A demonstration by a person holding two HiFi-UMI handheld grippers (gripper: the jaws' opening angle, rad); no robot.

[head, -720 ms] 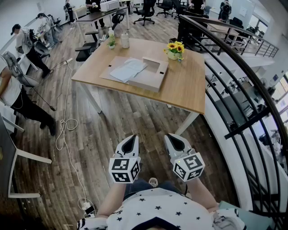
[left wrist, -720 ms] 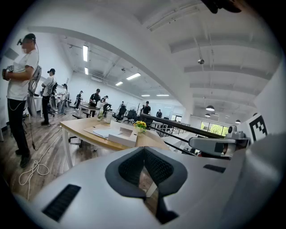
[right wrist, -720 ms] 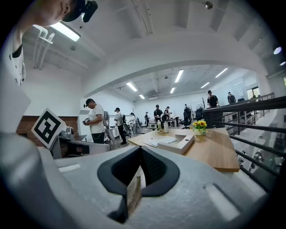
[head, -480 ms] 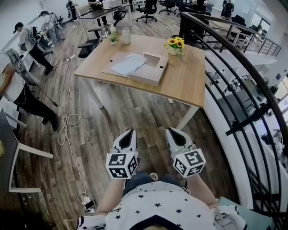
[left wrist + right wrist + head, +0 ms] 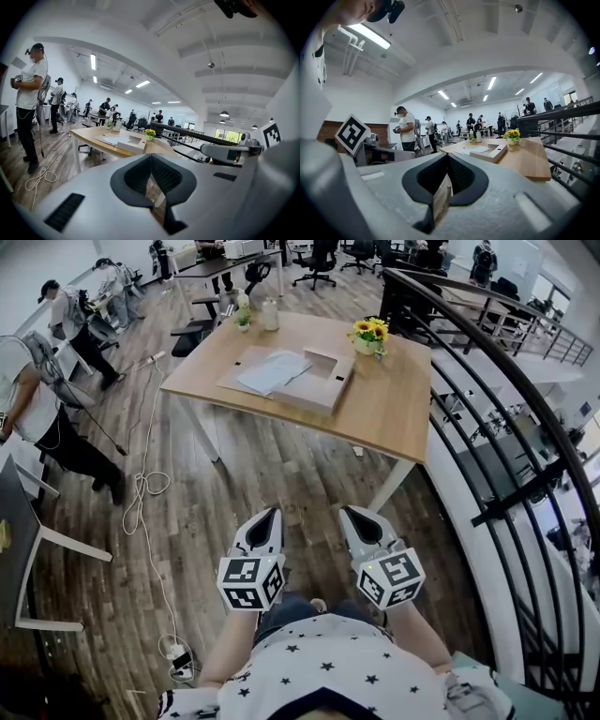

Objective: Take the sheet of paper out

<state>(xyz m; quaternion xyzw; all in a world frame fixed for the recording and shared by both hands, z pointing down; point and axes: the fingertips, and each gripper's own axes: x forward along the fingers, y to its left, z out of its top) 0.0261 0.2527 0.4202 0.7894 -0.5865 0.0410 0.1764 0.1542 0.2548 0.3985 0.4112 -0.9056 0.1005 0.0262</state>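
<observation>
Hardly anything has moved since a moment ago: both grippers still hang low in front of the person, and the standing person (image 5: 28,399) at the left edge now shows a bit more. The left gripper (image 5: 270,515) has its fingers shut tight with nothing in them. The right gripper (image 5: 349,513) is just the same. The sheet of paper (image 5: 272,371) is well apart from them. It lies on the flat part of a pale box (image 5: 319,395) on the wooden surface (image 5: 394,418), near a pot of yellow flowers (image 5: 370,334).
</observation>
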